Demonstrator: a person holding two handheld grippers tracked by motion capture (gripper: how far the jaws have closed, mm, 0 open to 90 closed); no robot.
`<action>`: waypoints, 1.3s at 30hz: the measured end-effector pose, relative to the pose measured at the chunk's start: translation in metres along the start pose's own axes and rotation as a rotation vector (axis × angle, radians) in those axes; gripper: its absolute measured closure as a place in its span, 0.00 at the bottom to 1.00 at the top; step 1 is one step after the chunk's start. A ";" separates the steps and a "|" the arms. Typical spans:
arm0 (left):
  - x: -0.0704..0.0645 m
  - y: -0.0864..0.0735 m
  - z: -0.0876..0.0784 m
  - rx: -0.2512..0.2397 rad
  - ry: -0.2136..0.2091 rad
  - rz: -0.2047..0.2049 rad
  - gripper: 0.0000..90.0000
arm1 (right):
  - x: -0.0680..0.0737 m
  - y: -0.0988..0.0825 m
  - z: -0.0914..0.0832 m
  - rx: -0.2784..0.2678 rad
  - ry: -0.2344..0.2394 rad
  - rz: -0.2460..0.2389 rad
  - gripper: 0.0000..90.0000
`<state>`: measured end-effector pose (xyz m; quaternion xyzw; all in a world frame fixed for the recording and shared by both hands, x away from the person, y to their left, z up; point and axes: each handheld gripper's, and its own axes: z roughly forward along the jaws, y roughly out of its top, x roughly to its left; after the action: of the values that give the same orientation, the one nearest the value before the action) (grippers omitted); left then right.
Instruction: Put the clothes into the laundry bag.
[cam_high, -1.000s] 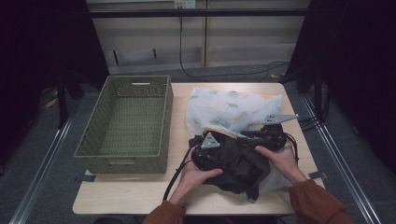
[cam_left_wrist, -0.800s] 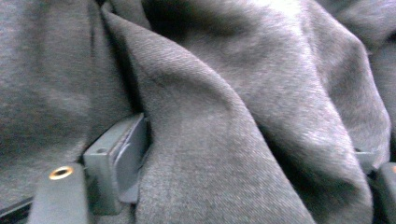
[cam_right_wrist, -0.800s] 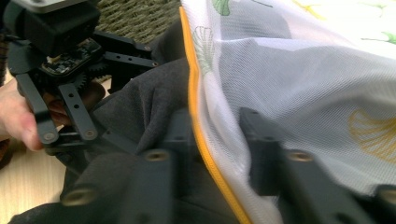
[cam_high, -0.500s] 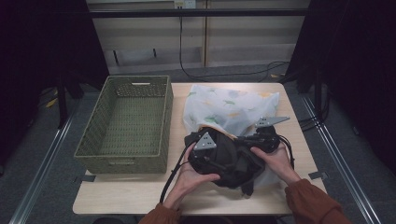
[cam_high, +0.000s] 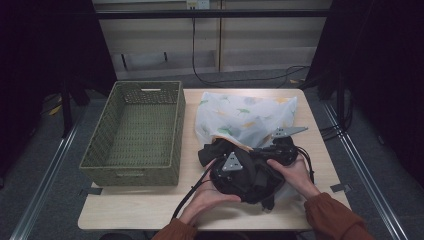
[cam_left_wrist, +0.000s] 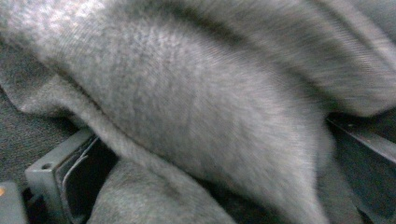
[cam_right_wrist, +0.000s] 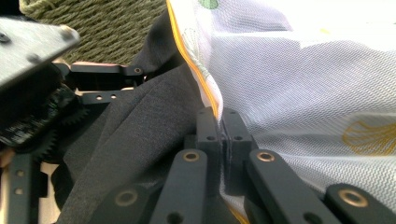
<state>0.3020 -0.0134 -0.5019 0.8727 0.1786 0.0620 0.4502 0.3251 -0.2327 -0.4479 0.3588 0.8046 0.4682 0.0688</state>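
Wooden table (cam_high: 150, 212) bears wicker basket (cam_high: 135, 132), dark surrounds.

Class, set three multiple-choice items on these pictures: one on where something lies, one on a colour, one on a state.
1. Where does the woven basket stand relative to the white mesh bag?
A. To its left
B. To its right
C. On top of it

2. What colour is the trim along the mesh bag's edge?
A. Blue
B. Orange-yellow
C. Red

3. How is the right gripper?
A. Wide open
B. Shut on the bag's edge
C. Shut on the basket rim

Answers: 1 A, the high view shows the basket at the table's left. 2 B, the right gripper view shows the trim. 3 B, its jaws pinch the trimmed edge beside the dark garment.
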 end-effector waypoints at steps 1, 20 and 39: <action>-0.001 -0.001 0.003 0.023 0.040 0.025 0.00 | 0.001 0.000 0.000 0.002 0.000 0.000 0.98; 0.027 0.004 -0.003 -0.050 0.230 -0.106 0.74 | 0.011 0.016 -0.017 -0.073 0.034 -0.017 0.98; 0.054 0.057 -0.055 -0.270 0.294 -0.200 0.77 | 0.038 0.048 -0.056 -0.241 0.164 -0.020 0.98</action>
<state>0.3519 0.0180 -0.4267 0.7641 0.3178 0.1669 0.5360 0.2968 -0.2332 -0.3692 0.3004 0.7491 0.5883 0.0501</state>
